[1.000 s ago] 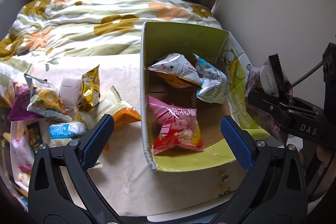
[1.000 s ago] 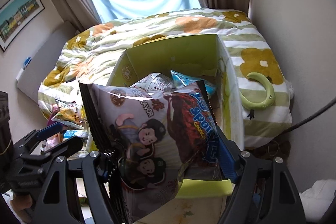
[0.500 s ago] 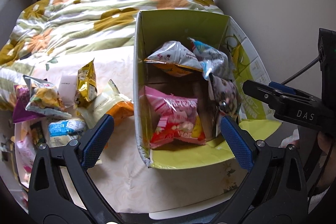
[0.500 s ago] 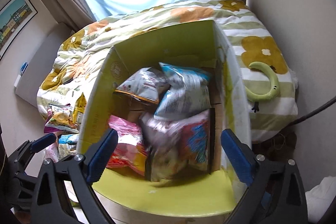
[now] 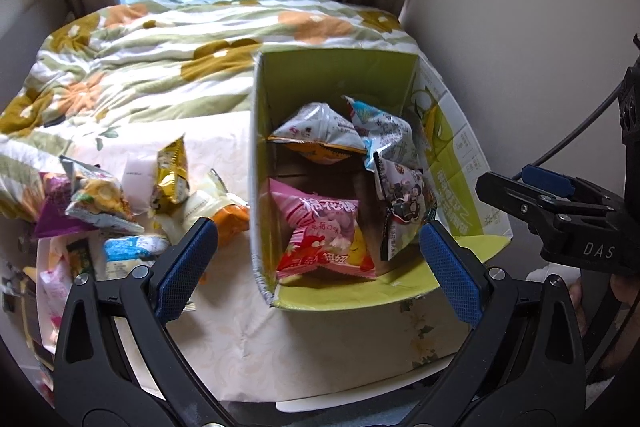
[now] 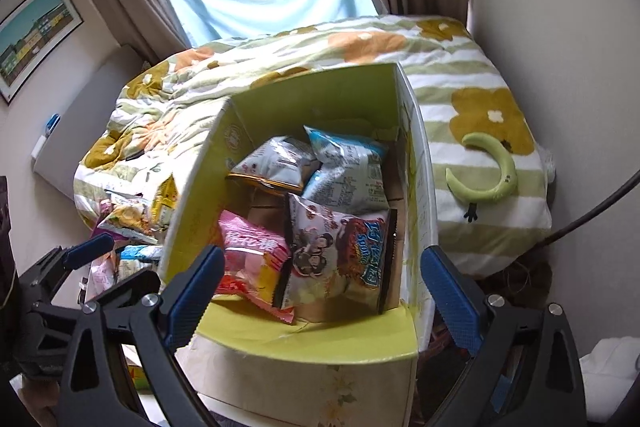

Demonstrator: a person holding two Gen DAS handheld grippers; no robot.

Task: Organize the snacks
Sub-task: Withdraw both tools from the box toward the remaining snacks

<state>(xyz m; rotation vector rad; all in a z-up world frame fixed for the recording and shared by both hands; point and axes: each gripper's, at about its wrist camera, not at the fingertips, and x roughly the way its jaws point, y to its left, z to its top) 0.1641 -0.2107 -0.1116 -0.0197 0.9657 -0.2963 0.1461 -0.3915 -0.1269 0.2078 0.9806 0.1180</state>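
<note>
Green box point(image 6: 312, 95) sitting mid-frame in the right wrist view, flaps open, four snack bags inside. Monkey bag point(image 6: 340, 259) leaning upright against the box's right wall, lower right of the interior, touching the pink bag point(image 6: 252, 259) at lower left. Silver-orange bag point(image 6: 276, 163) and blue-white bag point(image 6: 348, 171) piled at the back of the box, the two touching.

Right gripper point(image 6: 320, 291) at the bottom of the frame, fingers spread wide, nothing between them, pads clear of the monkey bag; jaws just been opening. Same box point(image 5: 332, 71) right of centre in the left wrist view, with the monkey bag point(image 5: 404, 195) against the right wall and the pink bag point(image 5: 324, 239) in front.

Left gripper point(image 5: 316, 259) at the bottom of its frame, fingers wide apart too, empty, hanging over the box's near-left corner. Right gripper point(image 5: 540, 195) visible at the right edge there, off to the side of the box.

Loose pile point(image 5: 120, 211) of snacks still out on the cloth at the left of the frame, just beside the box: yellow bag point(image 5: 172, 171) standing up, orange one point(image 5: 232, 215) touching the box wall. Floral quilt point(image 5: 160, 67) behind everything, green crescent toy point(image 6: 488, 171) lying on it at right.
</note>
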